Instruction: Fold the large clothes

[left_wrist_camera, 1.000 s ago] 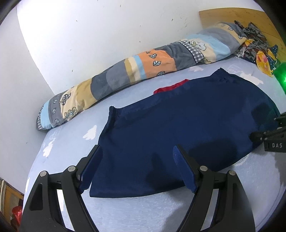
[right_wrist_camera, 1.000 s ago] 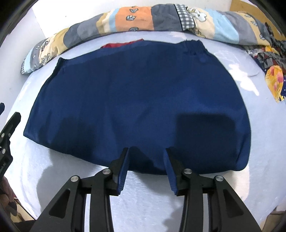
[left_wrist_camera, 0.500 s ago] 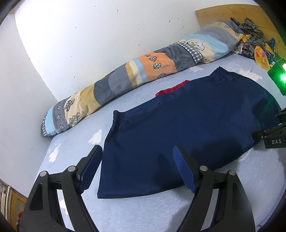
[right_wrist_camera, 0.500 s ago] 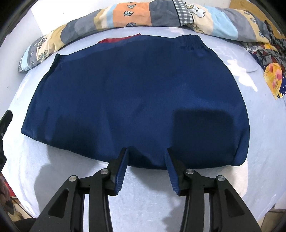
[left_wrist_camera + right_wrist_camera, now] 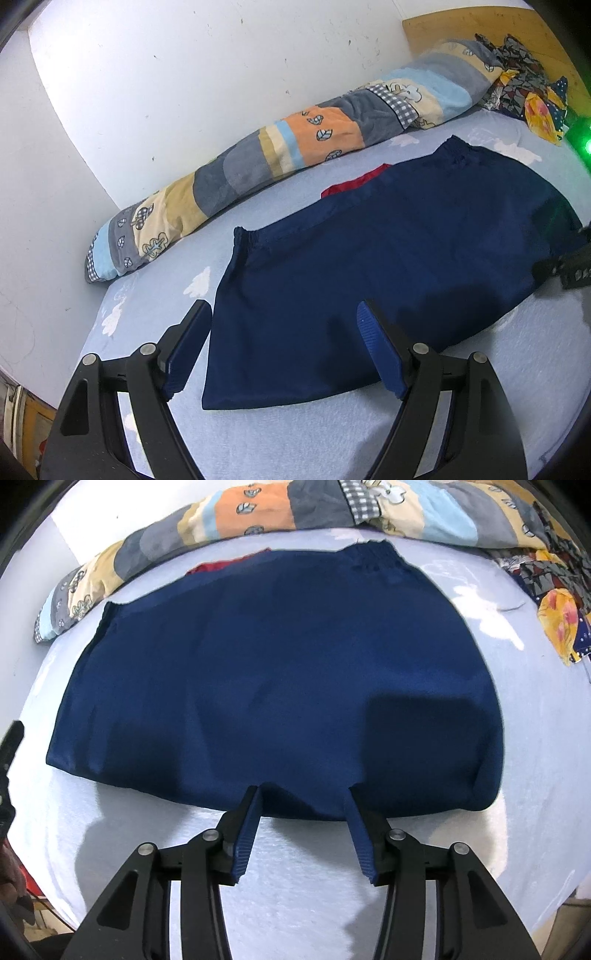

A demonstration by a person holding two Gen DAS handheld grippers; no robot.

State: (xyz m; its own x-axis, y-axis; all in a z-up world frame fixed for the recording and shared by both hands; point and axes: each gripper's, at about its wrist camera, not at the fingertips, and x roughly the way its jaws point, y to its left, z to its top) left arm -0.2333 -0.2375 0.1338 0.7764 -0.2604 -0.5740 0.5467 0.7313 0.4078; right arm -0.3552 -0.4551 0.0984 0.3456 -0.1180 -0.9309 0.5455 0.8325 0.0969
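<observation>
Fingers [image 5: 380, 354] on the left gripper [image 5: 284, 317] are spread wide over the near corner of the navy garment [image 5: 388, 258]; the right gripper [image 5: 304, 795] is parted too, tips at the garment's [image 5: 273, 679] near hem. The garment lies flat on the pale blue bed [image 5: 461, 424], just in front of the patchwork quilt roll [image 5: 280, 147].

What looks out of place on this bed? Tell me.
A strip of red fabric sticks out from under the far edge of the navy garment, near the patchwork quilt roll. It breaks the otherwise flat outline; whether it is a lining or a separate item, I cannot tell.
</observation>
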